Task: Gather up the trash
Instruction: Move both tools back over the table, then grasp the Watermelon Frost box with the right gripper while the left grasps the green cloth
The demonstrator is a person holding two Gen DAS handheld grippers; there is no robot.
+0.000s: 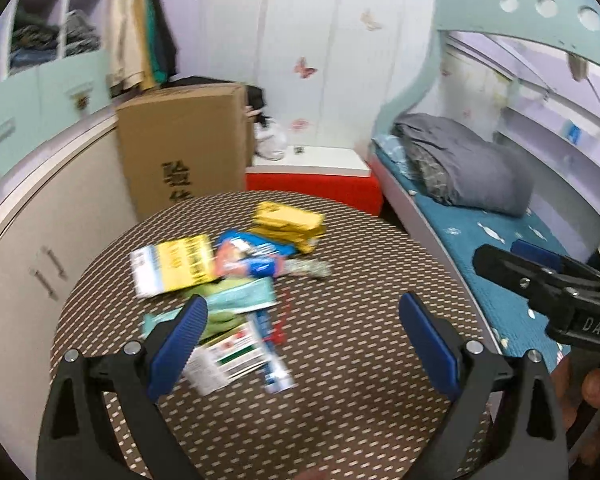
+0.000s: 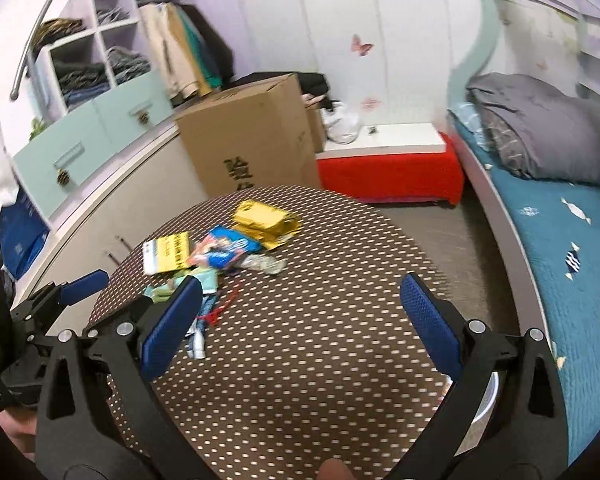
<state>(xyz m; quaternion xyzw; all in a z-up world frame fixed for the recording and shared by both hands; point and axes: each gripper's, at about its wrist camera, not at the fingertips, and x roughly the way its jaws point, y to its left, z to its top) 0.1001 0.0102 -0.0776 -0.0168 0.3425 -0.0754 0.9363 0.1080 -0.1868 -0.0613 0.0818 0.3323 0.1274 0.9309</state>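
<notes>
Home bedroom: bunk bed (image 1: 500, 240), butterfly-stickered wardrobe (image 2: 364, 44), clothes shelves (image 2: 88, 64).

"DAS" on right gripper (image 1: 548, 280), Chinese characters on cardboard box (image 1: 180, 136)

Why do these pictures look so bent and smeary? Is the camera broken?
Nothing looks broken. In the left wrist view the wide lens bows the bed frame and the cupboard, with black corners; the wrappers on the table are smeared, probably by motion, while the left gripper stays sharp. In the right wrist view there is the same bending, and the cardboard box is soft, the right gripper crisp.
</notes>
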